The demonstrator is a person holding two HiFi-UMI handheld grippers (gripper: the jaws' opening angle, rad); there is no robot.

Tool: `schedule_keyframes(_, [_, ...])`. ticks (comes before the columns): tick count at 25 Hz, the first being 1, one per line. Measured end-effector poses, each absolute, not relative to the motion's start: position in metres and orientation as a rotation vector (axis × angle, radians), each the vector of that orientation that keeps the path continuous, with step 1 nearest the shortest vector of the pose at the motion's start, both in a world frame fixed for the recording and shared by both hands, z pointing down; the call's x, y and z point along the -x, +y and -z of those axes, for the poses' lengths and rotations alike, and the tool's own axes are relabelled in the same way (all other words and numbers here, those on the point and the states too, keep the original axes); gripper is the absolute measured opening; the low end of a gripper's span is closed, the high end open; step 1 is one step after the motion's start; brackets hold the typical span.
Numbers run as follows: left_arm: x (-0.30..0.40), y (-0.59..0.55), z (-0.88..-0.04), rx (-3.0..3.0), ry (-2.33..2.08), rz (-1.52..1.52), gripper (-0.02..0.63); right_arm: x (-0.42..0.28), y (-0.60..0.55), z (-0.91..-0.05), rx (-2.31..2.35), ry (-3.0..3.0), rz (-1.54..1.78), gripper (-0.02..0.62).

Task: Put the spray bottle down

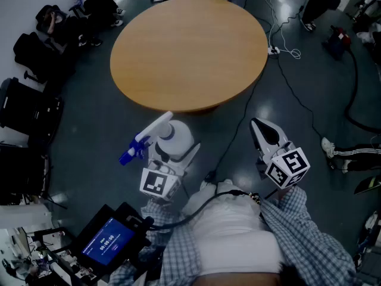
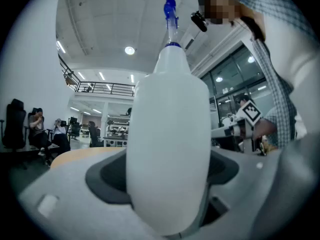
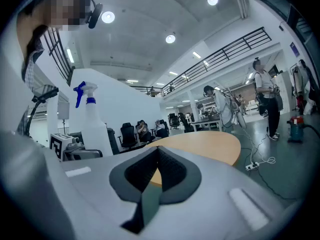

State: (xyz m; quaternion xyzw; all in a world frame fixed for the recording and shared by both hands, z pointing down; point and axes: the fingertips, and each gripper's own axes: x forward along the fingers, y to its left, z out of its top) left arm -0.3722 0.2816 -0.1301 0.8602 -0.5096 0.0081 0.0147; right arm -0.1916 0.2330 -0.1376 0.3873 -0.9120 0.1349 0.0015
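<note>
A white spray bottle (image 1: 171,137) with a blue trigger head (image 1: 132,152) is clamped in my left gripper (image 1: 174,150), which is shut on its body. In the left gripper view the bottle (image 2: 170,144) stands upright and fills the gap between the pads, nozzle up. It hangs over the dark floor, just short of the near edge of the round wooden table (image 1: 190,52). My right gripper (image 1: 260,131) hovers to the right at about the same distance from the table, shut with nothing held. From the right gripper view (image 3: 156,156) the bottle (image 3: 92,126) shows at the left.
Cables and a power strip (image 1: 274,50) lie on the floor right of the table. Black chairs (image 1: 27,109) and seated people stand at the left. A device with a blue screen (image 1: 107,240) sits near my body. A person (image 3: 267,104) stands at the far right.
</note>
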Motion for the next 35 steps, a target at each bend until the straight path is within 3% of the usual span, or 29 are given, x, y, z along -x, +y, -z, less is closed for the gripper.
schedule_keyframes(20, [0.37,0.278,0.147,-2.672,-1.614,-0.048,0.42,0.193,0.229,0.153,-1.173,-2.889,-0.464,0.002])
schedule_keyframes(35, [0.325,0.329,0.18,-2.694,-1.638,-0.013,0.42,0.14,0.292,0.179,-1.214,-2.898,-0.443,0.003])
